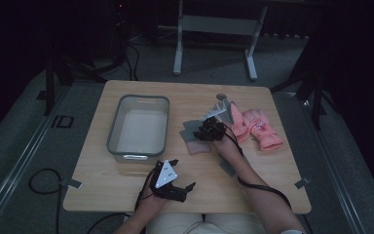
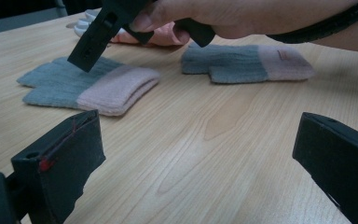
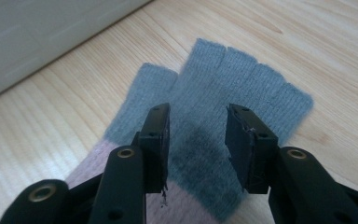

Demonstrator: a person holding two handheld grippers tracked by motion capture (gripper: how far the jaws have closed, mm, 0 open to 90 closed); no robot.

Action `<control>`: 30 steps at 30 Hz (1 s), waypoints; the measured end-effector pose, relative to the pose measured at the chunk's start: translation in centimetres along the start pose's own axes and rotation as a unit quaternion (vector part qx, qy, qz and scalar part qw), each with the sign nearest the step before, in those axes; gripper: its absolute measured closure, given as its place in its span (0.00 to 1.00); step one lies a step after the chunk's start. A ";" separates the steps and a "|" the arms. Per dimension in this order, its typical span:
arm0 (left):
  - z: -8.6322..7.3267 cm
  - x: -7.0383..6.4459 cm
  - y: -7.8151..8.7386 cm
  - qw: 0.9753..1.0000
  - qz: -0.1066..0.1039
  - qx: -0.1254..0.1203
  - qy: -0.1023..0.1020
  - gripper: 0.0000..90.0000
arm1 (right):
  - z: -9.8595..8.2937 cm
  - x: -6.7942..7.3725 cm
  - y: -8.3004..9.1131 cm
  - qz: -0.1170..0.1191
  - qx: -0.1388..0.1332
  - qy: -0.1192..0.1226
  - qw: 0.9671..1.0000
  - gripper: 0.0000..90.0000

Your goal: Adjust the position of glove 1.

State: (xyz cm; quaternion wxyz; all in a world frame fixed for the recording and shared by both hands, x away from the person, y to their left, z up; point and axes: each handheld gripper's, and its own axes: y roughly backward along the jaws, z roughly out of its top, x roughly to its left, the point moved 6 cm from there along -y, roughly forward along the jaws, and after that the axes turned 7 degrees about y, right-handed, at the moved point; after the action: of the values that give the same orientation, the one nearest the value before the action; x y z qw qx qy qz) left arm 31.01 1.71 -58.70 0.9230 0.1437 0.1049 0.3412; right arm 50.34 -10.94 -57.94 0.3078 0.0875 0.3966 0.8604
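Jaws parted above flat knitted grey glove (image 3: 223,112) with pink ribbed cuff.

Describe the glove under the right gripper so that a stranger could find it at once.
On the wooden table, look just right of the grey bin. The glove lies flat below the open right gripper. Unlike the pink gloves, it is grey-blue with a pale pink cuff.

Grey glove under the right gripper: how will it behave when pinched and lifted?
The grey glove looks like soft knit lying flat, so it will probably droop and fold. It seems light. Ribbed fabric should resist slipping in the right gripper, whose jaws stand apart above it.
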 end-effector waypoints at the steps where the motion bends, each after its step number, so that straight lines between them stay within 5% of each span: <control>1: 0.0 0.0 0.0 1.000 0.000 0.000 0.000 0.01 | 0.0 0.0 0.0 0.000 0.000 0.000 1.000 0.67; 6: 0.1 0.2 0.1 1.000 0.008 -0.009 0.008 0.01 | -0.3 0.1 -1.3 -0.009 0.029 0.015 0.999 0.67; 17: 0.0 0.1 0.2 0.999 0.028 -0.015 -0.005 0.01 | -0.1 0.0 -1.5 -0.015 0.039 -0.039 0.998 0.93; 20: 0.1 0.2 0.2 0.999 0.033 -0.013 -0.001 0.00 | 0.2 0.3 -0.7 -0.025 0.048 -0.055 0.997 0.94; 26: 0.0 0.3 0.2 0.999 0.044 -0.009 -0.003 0.00 | 1.3 2.1 4.4 -0.032 0.004 -0.090 0.995 0.95; 30: 0.0 0.2 0.2 0.999 0.032 -0.010 -0.002 0.00 | 1.4 3.4 7.4 -0.033 -0.021 -0.102 0.994 0.95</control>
State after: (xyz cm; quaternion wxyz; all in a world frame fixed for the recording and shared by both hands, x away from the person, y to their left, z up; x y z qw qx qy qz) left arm 31.07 2.00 -58.63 0.9131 0.1383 0.0954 0.3715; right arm 44.77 -11.68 -51.90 0.3761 0.1550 0.3480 0.8446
